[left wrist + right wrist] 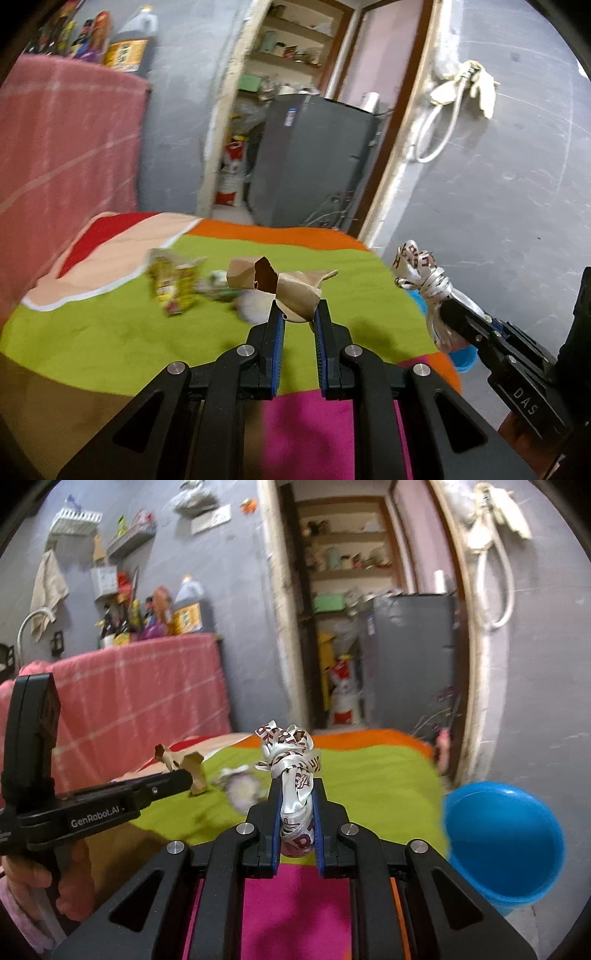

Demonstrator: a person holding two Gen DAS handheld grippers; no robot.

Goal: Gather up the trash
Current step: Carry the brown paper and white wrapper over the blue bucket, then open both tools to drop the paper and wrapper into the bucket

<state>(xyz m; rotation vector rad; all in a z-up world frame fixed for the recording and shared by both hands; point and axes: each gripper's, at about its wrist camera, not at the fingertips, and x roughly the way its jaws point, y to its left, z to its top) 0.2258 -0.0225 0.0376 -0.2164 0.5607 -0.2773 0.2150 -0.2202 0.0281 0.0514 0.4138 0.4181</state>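
My left gripper [298,308] is shut on a crumpled brown paper scrap [291,286], held above the bed; the same scrap [184,764] shows at its tip in the right wrist view. My right gripper [298,788] is shut on a bundle of white printed ribbon [291,771], which sticks up past the fingertips. That ribbon bundle [424,280] also appears at the right of the left wrist view. A yellow snack wrapper [171,284] and other small litter [243,302] lie on the green bedspread [110,332]. A blue bucket [502,842] stands beside the bed at the right.
A pink blanket [66,147] hangs over furniture at the left, with bottles on top. An open doorway shows a grey cabinet [314,158] and shelves. A grey wall with a hanging hose [439,125] fills the right. A hand [70,878] grips the left tool's handle.
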